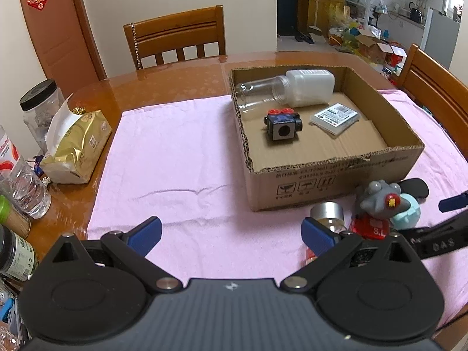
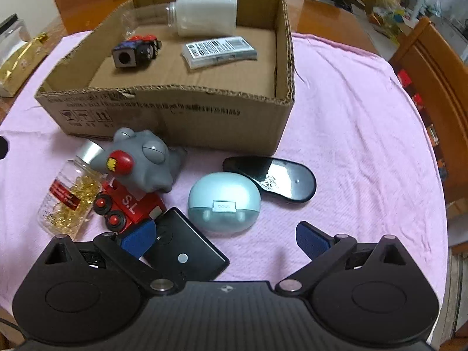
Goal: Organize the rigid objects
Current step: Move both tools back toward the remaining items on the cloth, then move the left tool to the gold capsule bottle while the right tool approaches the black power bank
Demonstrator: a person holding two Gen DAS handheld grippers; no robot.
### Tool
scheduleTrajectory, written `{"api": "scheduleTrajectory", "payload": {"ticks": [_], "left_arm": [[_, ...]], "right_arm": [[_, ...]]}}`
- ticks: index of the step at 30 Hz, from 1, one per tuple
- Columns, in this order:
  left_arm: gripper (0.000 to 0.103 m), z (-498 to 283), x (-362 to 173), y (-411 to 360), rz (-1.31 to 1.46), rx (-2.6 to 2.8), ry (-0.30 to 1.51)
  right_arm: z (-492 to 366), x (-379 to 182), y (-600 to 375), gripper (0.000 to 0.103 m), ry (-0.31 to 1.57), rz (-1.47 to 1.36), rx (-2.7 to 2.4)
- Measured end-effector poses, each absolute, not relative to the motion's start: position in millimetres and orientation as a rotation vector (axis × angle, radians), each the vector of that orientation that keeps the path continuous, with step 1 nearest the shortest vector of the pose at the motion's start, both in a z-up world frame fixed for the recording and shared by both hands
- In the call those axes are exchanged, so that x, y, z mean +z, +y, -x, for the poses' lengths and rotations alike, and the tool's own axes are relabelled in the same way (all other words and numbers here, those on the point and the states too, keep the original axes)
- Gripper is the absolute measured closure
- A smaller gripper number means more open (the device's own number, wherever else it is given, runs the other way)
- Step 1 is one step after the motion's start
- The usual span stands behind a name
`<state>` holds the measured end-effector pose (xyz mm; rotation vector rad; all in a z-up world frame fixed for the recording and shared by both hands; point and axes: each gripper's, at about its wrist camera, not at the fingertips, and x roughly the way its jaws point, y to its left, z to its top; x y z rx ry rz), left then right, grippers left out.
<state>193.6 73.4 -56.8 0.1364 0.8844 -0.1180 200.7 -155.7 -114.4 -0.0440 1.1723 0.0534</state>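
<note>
Where fingers gape: earbud case, box.

Wooden chair, tissue pack, jar.

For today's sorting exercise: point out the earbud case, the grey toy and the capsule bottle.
earbud case (image 2: 223, 204): right wrist view, front of its light-blue shell.
grey toy (image 2: 149, 161): right wrist view, its rounded head.
capsule bottle (image 2: 68, 197): right wrist view, its clear body.

A glossy wooden table carries a pink cloth, a gold tissue pack and jars
</note>
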Motion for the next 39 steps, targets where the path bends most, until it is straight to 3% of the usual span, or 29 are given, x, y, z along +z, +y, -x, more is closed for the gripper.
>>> {"api": "scheduleTrajectory", "payload": {"ticks": [11,25,39], "left_arm": [[0.002,-190.1,-60.9,85.3,-0.140,-0.113,0.900],[0.002,-191.7,-70.6,58.4,-0.174,-0.264,0.924],[0.002,-189.6,-116.4,35.3,-0.266,-0.343,1.031]], "right_arm": [[-204.2,-136.6,-157.6,0.000,1.172,-0.089,0.044],[-183.8,-138.1,-164.9,0.000,1.170,0.037,0.067],[-165.8,-139.9,-179.6,0.000,1.116,0.047,0.086]]}}
